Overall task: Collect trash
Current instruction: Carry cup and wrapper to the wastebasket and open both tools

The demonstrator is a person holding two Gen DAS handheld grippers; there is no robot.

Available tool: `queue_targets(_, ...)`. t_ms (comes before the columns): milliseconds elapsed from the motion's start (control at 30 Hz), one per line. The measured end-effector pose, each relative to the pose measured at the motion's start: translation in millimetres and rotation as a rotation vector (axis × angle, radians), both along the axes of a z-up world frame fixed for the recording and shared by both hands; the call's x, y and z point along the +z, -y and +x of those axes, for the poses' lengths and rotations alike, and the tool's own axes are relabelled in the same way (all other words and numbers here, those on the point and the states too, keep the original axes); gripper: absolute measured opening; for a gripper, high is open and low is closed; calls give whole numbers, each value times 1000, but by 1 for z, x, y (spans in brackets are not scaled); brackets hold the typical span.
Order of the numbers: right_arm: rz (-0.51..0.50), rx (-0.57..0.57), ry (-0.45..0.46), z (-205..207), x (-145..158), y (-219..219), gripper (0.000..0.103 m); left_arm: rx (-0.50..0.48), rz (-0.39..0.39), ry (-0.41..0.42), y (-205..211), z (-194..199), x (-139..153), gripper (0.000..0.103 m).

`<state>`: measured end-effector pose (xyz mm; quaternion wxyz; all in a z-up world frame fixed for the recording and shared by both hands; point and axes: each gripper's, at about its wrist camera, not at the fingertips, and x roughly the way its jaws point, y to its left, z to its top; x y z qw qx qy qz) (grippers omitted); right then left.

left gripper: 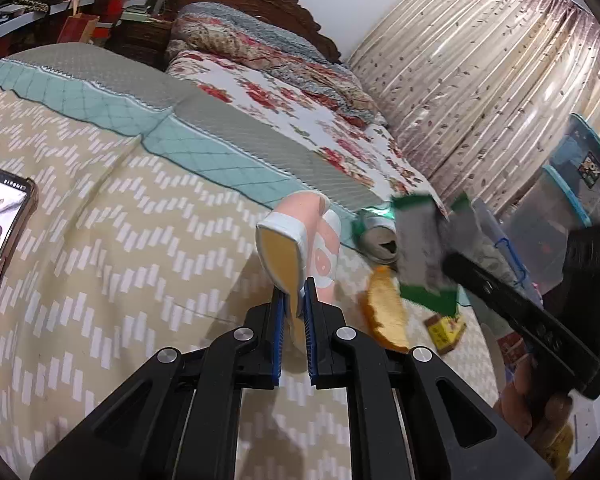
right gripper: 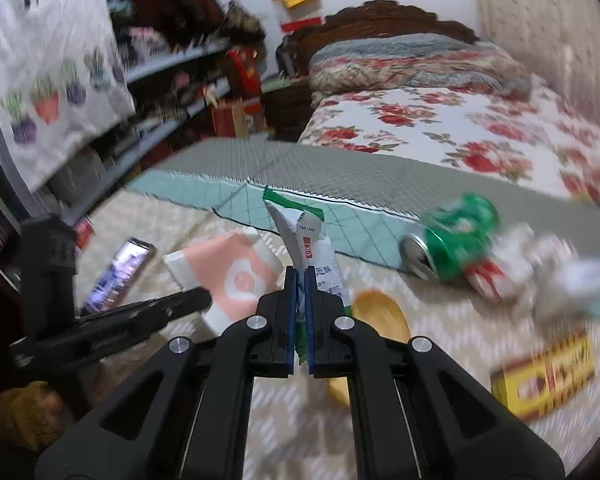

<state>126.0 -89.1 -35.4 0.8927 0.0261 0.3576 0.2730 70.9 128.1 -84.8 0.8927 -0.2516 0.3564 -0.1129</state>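
**Holding two thin pieces by their edges above the bed**

Gripping a pink-and-white bag (left gripper: 300,248), the left gripper (left gripper: 296,300) shows, in the left wrist view, its blue ribbed pads clamped on the bag's lower edge. The bag looks stiff and glossy, flat-bottomed, and stands tilted toward 11 o'clock. With so narrow a bite, it could swing or slip if jolted. At 3 o'clock the right gripper (left gripper: 452,264) carries a blurred green-and-silver wrapper (left gripper: 420,240). A crushed green can (left gripper: 376,232), a tan curved scrap (left gripper: 384,316) and a yellow box (left gripper: 444,330) lie on the quilted bed (left gripper: 100,240). A phone (left gripper: 0,232) sits at 9 o'clock and could be knocked.

From the right wrist view, the right gripper (right gripper: 300,276) is clenched on the wrapper (right gripper: 300,236), a crinkled foil strip standing toward 12 o'clock; limp, it may fold or slide out. The can (right gripper: 448,240) lies at 2 o'clock beside crumpled white paper (right gripper: 540,268); round, it might roll.
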Motion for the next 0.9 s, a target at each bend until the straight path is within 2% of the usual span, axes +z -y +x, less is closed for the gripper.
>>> queue_targets(167,117,-104,-8,-27,-1,61,6,-65,25,36,27,-3,22,8)
queue_targets(367,192,-319,8,-61,-18,155,6,-232,52,50,98,6,46,9)
queue_targets(467,214,-428,35,-78,-20,207,6,-340,73,54,150,16,55,9)
queue_targets(667,212,-658,81,-112,-23,312,6,-573,108,57,290,45,63,9)
queue_targets(800,204,-819,60,-130,-36,387,6,-711,124,29,387,58,53,9)
queue_targets(900,229,-886,25,-134,-50,430,6,-790,150,8,446,61,42,9)
